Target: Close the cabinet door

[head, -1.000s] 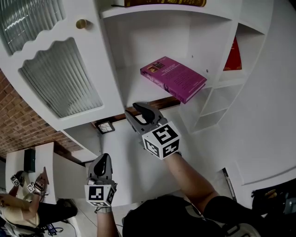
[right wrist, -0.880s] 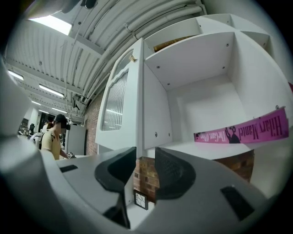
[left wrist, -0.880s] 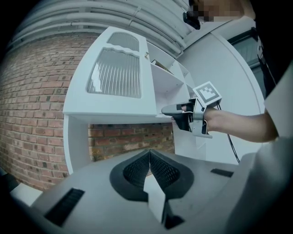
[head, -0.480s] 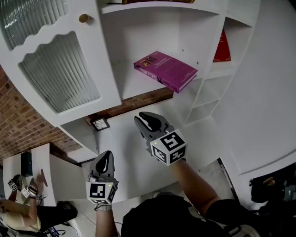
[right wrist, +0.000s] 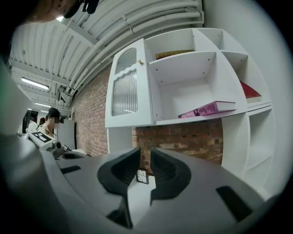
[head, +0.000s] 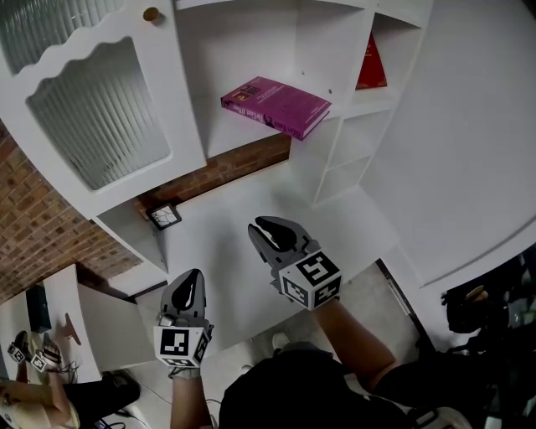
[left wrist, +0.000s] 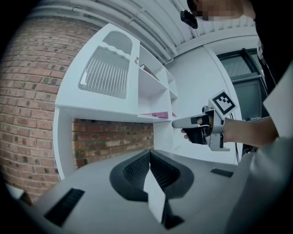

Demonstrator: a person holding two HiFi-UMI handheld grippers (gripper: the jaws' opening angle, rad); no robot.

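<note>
The white cabinet door (head: 100, 117) with ribbed glass and a brass knob (head: 152, 13) stands swung open at the upper left; it also shows in the right gripper view (right wrist: 126, 96) and the left gripper view (left wrist: 107, 73). A magenta book (head: 276, 105) lies on the bare shelf beside it. My right gripper (head: 266, 226) hovers over the white counter below the shelf, well short of the door. Its jaws have just been closing and now leave a narrow gap (right wrist: 145, 160) with nothing in it. My left gripper (head: 191, 278) is lower left, jaws together and empty (left wrist: 149, 154).
A small framed picture (head: 164, 216) leans on the brick wall (head: 50, 235) under the cabinet. A red book (head: 373, 63) stands in the open side shelves on the right. The white counter (head: 226, 251) runs below. A seated person (head: 33, 394) is at the lower left.
My right gripper has drawn back from the shelf, down and towards me, its jaws narrower. The left gripper has shifted slightly. The cabinet sits higher and further left in view.
</note>
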